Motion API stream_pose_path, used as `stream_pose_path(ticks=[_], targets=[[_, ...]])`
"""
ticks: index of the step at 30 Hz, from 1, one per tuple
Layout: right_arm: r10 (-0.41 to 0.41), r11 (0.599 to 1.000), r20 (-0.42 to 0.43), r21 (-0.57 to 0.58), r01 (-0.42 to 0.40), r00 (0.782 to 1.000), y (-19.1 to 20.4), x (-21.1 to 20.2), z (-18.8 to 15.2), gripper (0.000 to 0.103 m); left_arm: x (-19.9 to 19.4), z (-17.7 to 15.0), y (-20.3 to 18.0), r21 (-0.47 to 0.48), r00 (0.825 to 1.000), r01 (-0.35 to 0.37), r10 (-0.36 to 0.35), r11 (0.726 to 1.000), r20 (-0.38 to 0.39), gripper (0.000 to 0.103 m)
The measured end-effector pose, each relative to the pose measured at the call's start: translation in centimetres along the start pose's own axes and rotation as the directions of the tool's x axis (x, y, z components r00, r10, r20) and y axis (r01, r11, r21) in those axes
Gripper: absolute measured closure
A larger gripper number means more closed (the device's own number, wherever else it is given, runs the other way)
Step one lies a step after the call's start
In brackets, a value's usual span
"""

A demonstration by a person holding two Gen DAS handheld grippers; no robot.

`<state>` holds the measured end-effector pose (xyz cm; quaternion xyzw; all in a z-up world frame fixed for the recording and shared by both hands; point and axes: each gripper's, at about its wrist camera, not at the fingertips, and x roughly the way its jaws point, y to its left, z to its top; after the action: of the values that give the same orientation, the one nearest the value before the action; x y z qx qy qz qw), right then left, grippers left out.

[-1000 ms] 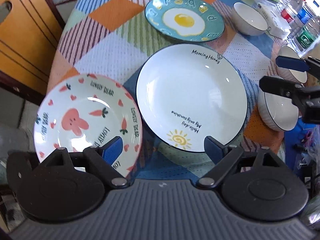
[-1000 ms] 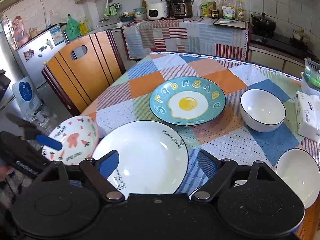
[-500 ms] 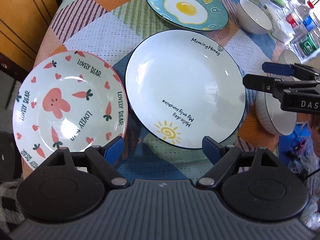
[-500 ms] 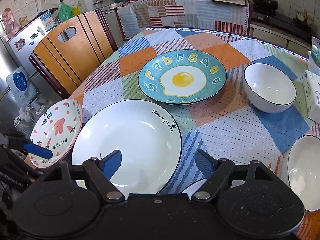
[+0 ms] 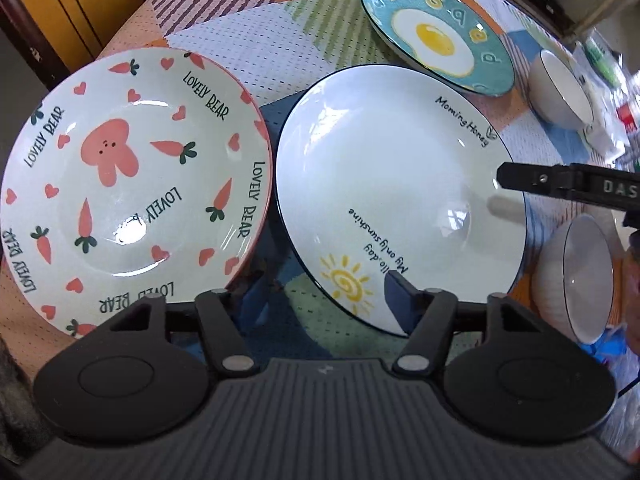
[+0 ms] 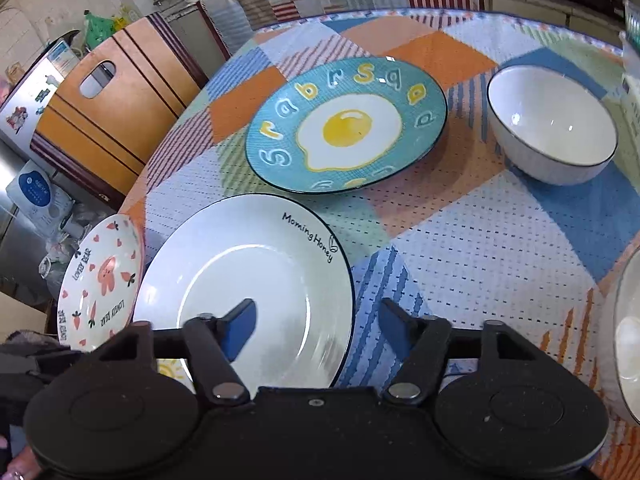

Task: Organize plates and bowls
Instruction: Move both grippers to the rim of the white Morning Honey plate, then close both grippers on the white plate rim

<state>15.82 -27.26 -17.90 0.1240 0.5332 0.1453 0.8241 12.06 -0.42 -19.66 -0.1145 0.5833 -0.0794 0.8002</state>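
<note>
While the patchwork tablecloth carries everything, you work at its near-left edge, where the cloth curves down and a wooden chair stands just beyond. Biggest of the dishes is the white sun plate, flat on the cloth near that edge. Your right gripper hangs with its jaws apart astride the plate's near-right rim, one blue pad over the well and the other outside the rim; I judge you are lining up a rim grasp, nothing pinched yet. Behind it the teal egg plate sits flat, just apart from the white plate. Next in size, the rabbit plate is tilted, rim raised, overhanging the table edge to the left. It seems lifted for stacking. Your left gripper has its left finger hidden beneath that plate; whether it pinches the rim I cannot tell, though its right pad stands wide, overlapping the white plate's near edge. Smallest, one white bowl rests far right, with bare cloth between it and the plates; another bowl crowds the near-right edge, so your open room lies in the middle.
</note>
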Motion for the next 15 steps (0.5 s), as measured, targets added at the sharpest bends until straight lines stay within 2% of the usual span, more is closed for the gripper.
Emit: stream_pose_path(ticks=[2,6,7,9,10,15], targets=[[0.011,1.0,-0.02,0.012,-0.01,1.0,-0.4,0.8,0.3,0.047,0.7,0.1,0.1,-0.02,1.0,-0.005,0.005,1.0,-0.008,0.048],[0.023,1.0,-0.048,0.018,-0.022,0.999,-1.0,1.8,0.6,0.055,1.0,0.1,-0.7,-0.018,0.999,-0.022,0.023,1.0,0.025,0.054],[0.035,0.999,-0.053,0.025,-0.034,0.998,-1.1,1.9,0.6,0.061,1.0,0.1,-0.8,-0.022,0.999,-0.023,0.024,1.0,0.038,0.063],[0.044,0.998,-0.067,0.038,-0.041,0.997,-1.5,2.3,0.7,0.075,1.0,0.2,-1.0,-0.017,0.998,-0.036,0.037,0.999,0.053,0.066],[0.026,0.999,-0.072,0.032,-0.024,0.997,-1.6,2.5,0.7,0.088,1.0,0.3,-1.0,-0.02,0.998,-0.039,0.04,0.999,0.056,0.066],[0.091,0.993,-0.075,0.085,-0.084,0.993,-2.7,3.0,0.8,0.087,0.9,0.0,-1.0,-0.024,0.995,-0.051,0.052,0.998,0.081,0.069]])
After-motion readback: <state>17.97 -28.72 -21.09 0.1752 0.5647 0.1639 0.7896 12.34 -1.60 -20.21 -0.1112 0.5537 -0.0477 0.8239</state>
